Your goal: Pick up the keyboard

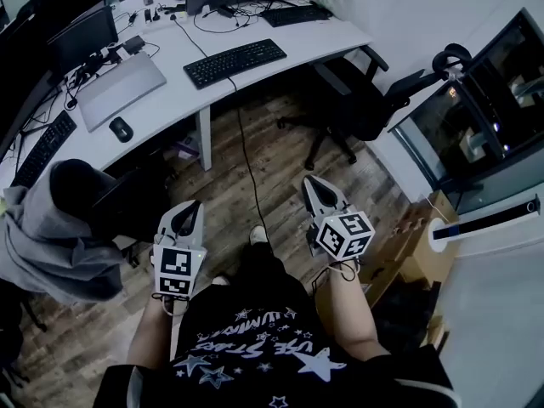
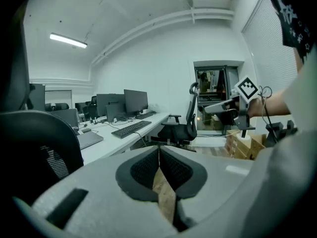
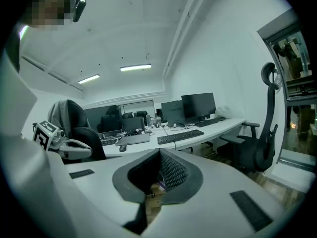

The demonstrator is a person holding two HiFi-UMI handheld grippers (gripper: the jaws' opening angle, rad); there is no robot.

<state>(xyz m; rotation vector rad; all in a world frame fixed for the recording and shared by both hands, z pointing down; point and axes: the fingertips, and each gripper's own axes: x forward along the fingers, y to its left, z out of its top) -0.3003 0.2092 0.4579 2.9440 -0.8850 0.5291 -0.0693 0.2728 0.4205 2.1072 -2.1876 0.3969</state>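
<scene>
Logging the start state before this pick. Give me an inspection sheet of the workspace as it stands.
Surface: white curved desk, crowded at the back.
Job's things: black keyboard flat near the front edge, untouched.
Clutter: closed grey laptop, black mouse.
Grippers: left gripper and right gripper both shut, empty, over the wooden floor, short of the desk.
Cables: black keyboard cable drops off the desk edge to the floor.
Surroundings: black office chair, grey garment draped at left.
</scene>
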